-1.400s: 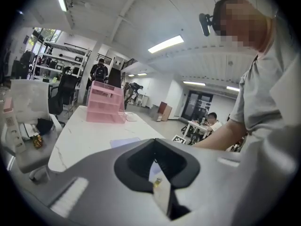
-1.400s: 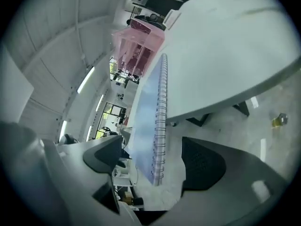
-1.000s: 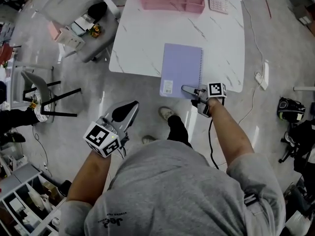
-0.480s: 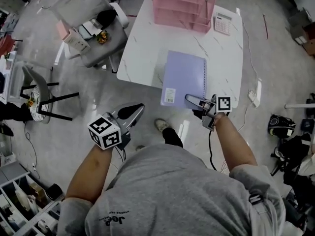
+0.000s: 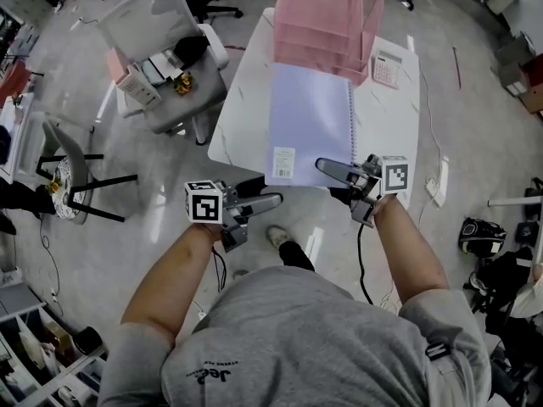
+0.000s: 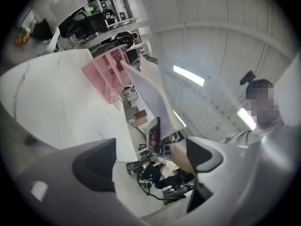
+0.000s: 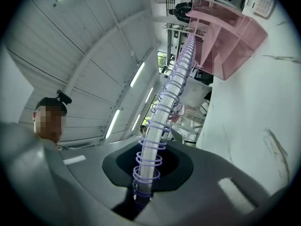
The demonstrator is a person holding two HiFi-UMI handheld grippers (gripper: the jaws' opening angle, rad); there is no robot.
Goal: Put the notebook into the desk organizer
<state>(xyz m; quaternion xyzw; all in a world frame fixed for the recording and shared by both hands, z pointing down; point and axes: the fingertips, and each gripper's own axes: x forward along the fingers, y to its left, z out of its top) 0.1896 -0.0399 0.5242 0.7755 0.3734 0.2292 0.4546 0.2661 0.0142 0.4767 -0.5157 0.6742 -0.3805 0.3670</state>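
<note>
1. Closest in: the left gripper [image 5: 268, 197] has swung in from down by the person's hip toward the near-left corner of the notebook [image 5: 310, 117]. Its jaws have just popped wide open. There's nothing between them. In the left gripper view you only see the notebook further off through the gap.
2. The right gripper [image 5: 326, 168] is the big change. Its jaws have just closed and now sit almost fully together, clamped on the notebook's near, spiral-bound corner. In the right gripper view the wire spiral runs straight out from between the pads.
3. A second ago the notebook was lying flat on the table [image 5: 386, 121] with its near edge hanging over. Now it's up off the surface, raised and tilted, carried by that one corner.
4. Further out, the pink desk organizer [image 5: 327, 15] sits at the far end of the table, calculator [image 5: 386, 68] beside it. In the head view the notebook's far edge overlaps the organizer's front. I can't tell if they touch, and it isn't in a tier yet.
5. My read is that the pickup's done and the carry is under way. I'd guess the open left gripper is coming to steady the free side, since a one-corner grip could let the notebook sag or twist on the way in.
</note>
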